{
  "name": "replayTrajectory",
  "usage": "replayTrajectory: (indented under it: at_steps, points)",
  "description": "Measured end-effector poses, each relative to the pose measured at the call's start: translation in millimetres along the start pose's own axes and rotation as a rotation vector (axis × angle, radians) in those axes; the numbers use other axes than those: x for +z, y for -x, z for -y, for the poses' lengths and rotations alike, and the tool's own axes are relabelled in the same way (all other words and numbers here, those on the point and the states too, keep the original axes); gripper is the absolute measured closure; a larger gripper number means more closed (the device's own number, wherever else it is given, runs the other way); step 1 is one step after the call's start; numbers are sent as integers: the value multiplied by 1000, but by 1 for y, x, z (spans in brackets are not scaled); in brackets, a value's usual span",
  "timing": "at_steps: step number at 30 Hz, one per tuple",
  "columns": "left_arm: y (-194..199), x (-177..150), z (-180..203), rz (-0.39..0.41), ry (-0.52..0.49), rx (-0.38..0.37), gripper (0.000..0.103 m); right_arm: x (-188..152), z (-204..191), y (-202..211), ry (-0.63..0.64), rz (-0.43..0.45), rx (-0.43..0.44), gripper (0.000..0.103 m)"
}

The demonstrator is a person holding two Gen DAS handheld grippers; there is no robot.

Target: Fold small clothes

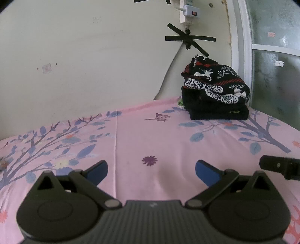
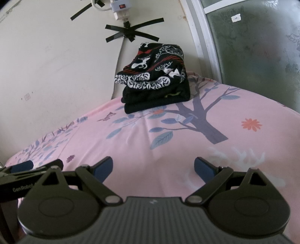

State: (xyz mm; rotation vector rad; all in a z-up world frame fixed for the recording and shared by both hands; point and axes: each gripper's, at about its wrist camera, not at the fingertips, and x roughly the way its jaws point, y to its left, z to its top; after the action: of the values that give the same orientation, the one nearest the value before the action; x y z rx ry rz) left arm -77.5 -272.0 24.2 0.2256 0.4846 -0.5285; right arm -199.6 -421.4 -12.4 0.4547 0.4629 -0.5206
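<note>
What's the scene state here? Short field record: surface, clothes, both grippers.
surface: pink floral bedsheet, bare in front of both grippers
clothes: folded stack at the far edge near the wall; deer-print black garment on top, plain black pieces beneath
left gripper: open, empty, above the sheet
right gripper: open, empty, above the sheet
unfolded clothes: none in view
wall: black tape cross, power strip

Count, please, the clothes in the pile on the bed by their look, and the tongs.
Black printed garment with white deer and red stripes: 1
Plain black folded garments: cannot tell how many
Open tongs: 2, left tongs, right tongs
Total countable: 3
</note>
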Motion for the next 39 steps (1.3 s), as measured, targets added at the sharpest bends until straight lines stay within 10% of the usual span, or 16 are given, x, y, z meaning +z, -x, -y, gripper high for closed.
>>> replayTrajectory:
  at_steps: [39]
  points:
    - [-6,-1,-7,-40,33,45,0,-1,-7,-3,44,-9,-74,14]
